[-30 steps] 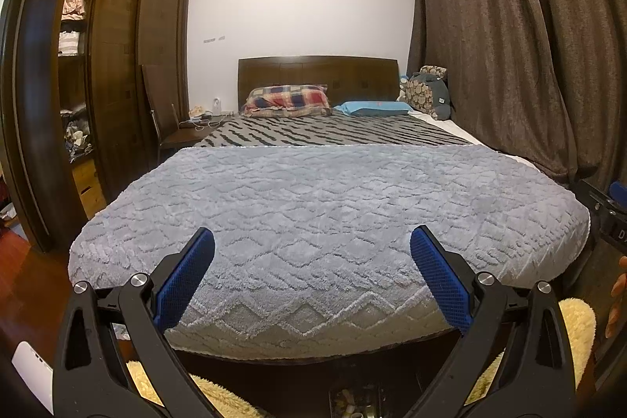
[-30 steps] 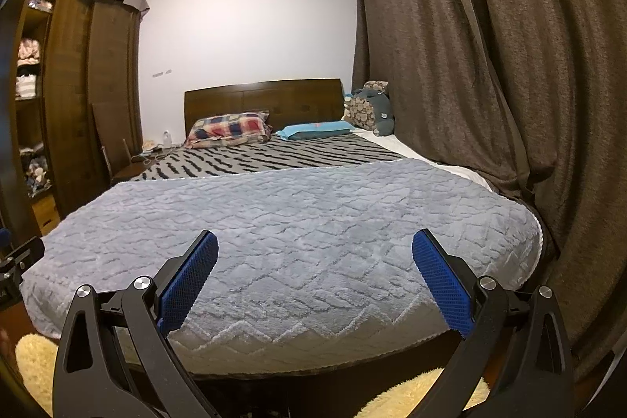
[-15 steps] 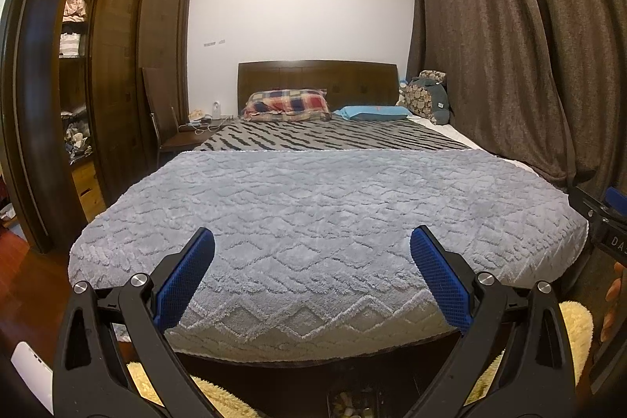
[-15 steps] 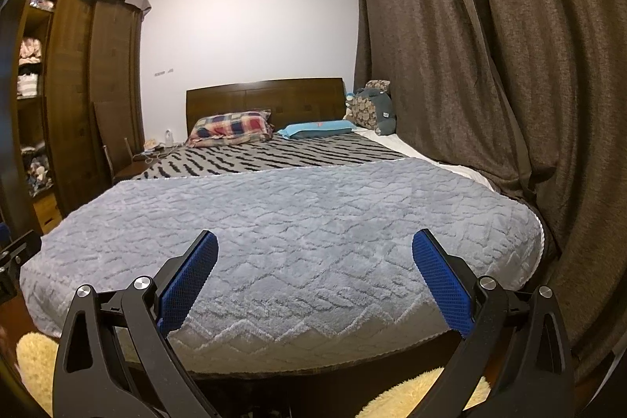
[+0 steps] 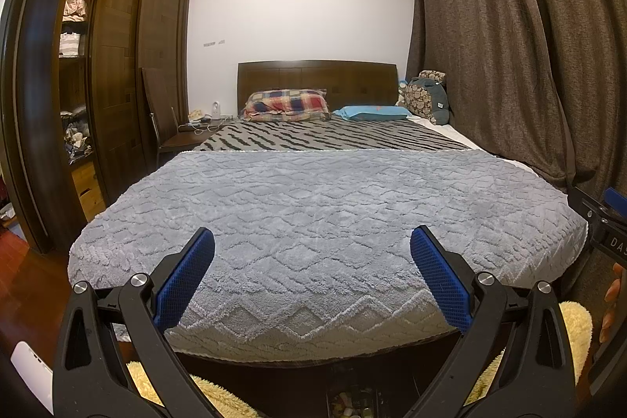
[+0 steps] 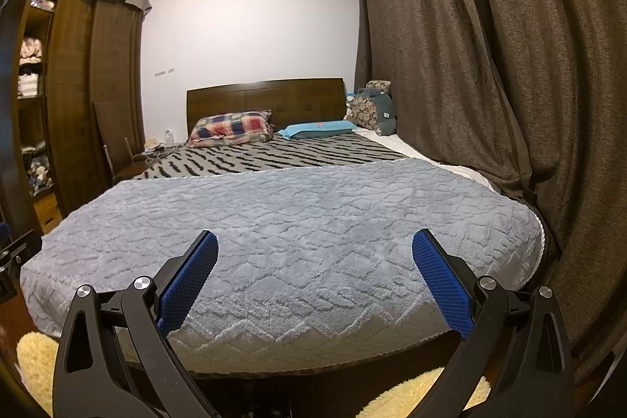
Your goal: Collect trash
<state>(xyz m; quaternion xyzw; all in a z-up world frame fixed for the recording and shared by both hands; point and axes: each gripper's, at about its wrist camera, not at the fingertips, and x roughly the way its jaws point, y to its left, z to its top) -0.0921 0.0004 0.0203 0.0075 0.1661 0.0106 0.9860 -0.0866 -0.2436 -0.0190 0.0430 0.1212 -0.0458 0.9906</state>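
Both tools are held at the foot of the bed, pointing forward over it, which reads as a survey stance rather than a reach. The left hand-held gripper has its blue pads spread wide with nothing between them, and the right hand-held gripper is likewise spread and empty, probably so either can close on whatever is found first. Ahead of both lies the grey blanket, smooth and bare of any litter that can be made out. Below the left hand-held gripper, at the bottom edge of its view, sits a small bin with a jumble of small items inside; it seems to be where trash belongs, though its contents are too small to identify. Yellow fluffy rugs lie beneath and to either side. No loose trash is visible from here, so searching likely comes first.
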